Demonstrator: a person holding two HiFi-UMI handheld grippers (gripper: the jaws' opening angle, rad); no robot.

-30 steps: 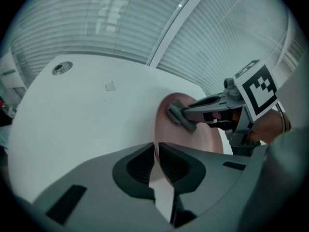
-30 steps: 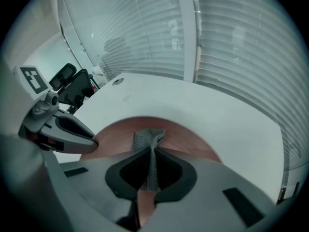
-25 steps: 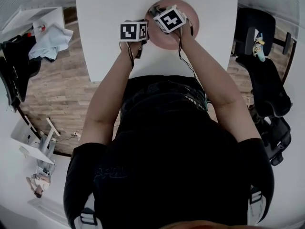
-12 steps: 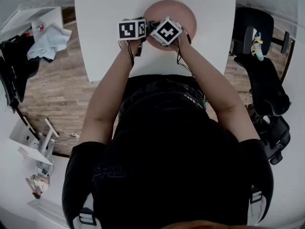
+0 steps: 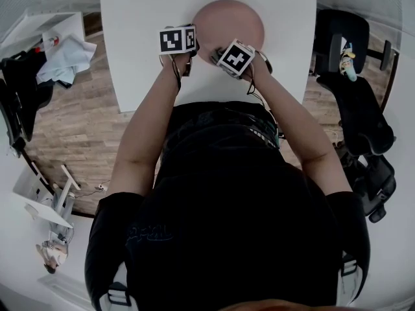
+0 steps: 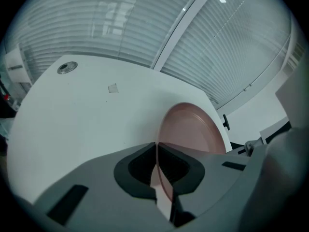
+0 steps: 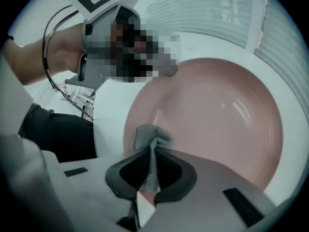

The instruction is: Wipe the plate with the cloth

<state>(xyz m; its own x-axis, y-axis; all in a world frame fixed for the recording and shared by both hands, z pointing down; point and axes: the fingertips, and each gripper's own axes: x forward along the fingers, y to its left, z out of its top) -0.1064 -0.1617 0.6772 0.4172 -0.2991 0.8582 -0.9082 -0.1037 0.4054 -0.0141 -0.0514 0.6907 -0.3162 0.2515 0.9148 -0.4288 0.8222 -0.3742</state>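
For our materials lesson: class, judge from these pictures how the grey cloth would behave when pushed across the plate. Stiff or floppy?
Probably floppy: the cloth bunches into folds where the right gripper pinches it. Likely light, since a thin pinch carries it. It may crumple rather than slide flat across the plate, which looks smooth and glossy.

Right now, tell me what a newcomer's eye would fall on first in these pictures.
The round pink plate stands out first, lying on the white table in front of the person. The left gripper is clamped on the plate's rim. The right gripper pinches a small grey woven cloth down at the plate's near edge.
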